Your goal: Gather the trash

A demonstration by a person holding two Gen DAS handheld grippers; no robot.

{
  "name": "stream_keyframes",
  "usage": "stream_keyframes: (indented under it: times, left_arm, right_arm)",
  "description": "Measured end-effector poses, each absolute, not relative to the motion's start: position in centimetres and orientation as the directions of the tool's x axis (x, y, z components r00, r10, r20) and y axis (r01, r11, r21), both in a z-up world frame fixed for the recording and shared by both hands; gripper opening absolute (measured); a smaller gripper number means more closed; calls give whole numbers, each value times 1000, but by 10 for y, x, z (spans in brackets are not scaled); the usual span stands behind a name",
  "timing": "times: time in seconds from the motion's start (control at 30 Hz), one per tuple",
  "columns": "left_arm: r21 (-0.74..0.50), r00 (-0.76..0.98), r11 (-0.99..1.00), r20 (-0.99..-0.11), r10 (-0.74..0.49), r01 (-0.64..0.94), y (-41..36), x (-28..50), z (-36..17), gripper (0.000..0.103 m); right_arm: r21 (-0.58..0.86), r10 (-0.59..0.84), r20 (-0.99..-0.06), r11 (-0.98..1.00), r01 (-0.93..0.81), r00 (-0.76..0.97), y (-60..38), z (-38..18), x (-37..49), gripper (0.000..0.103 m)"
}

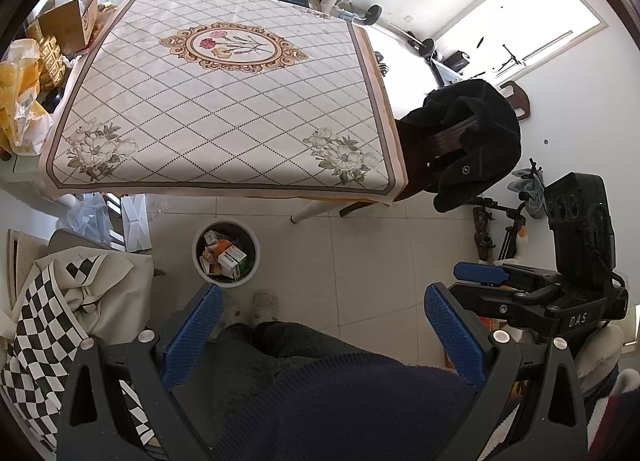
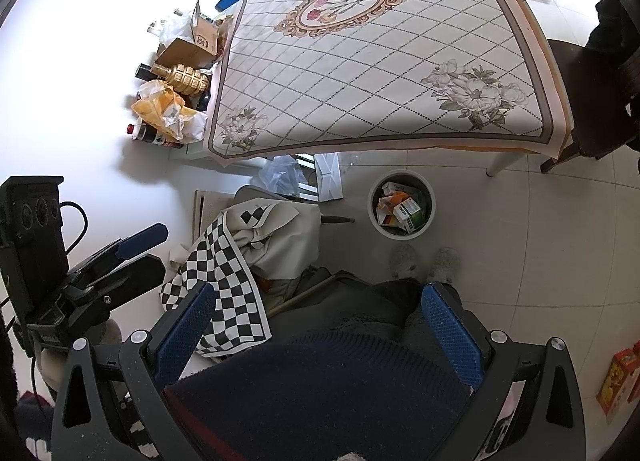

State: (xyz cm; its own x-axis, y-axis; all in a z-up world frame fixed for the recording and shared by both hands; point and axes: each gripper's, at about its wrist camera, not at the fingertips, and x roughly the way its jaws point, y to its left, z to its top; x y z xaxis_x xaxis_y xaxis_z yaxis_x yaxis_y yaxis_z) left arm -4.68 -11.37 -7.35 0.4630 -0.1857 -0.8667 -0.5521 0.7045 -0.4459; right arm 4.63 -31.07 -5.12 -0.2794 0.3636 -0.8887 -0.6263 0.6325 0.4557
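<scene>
A white round trash bin (image 1: 226,253) stands on the tiled floor below the table's near edge, filled with small cartons and wrappers; it also shows in the right wrist view (image 2: 401,210). The table (image 1: 224,93) carries a diamond-patterned floral cloth with nothing on it; it also shows in the right wrist view (image 2: 380,73). My left gripper (image 1: 322,335) is open and empty, held above the person's lap. My right gripper (image 2: 316,335) is open and empty too. Each gripper shows at the edge of the other's view: the right one (image 1: 492,281) and the left one (image 2: 136,245).
A chair with a black coat (image 1: 468,141) stands right of the table. A checkered cloth (image 2: 228,277) drapes a seat at left. Boxes, a gold bottle (image 2: 184,79) and yellow bags (image 2: 168,113) sit on a ledge left of the table. Weights lie beyond.
</scene>
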Motion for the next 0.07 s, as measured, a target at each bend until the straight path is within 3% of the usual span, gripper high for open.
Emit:
stream_keyframes:
  times: [0.07]
  left_arm:
    - [-445,465,704,-866,-182,-553,-115,-47,-73,103]
  right_arm:
    - [457,364,-888,631,-627,-281,-310,-50,47,103]
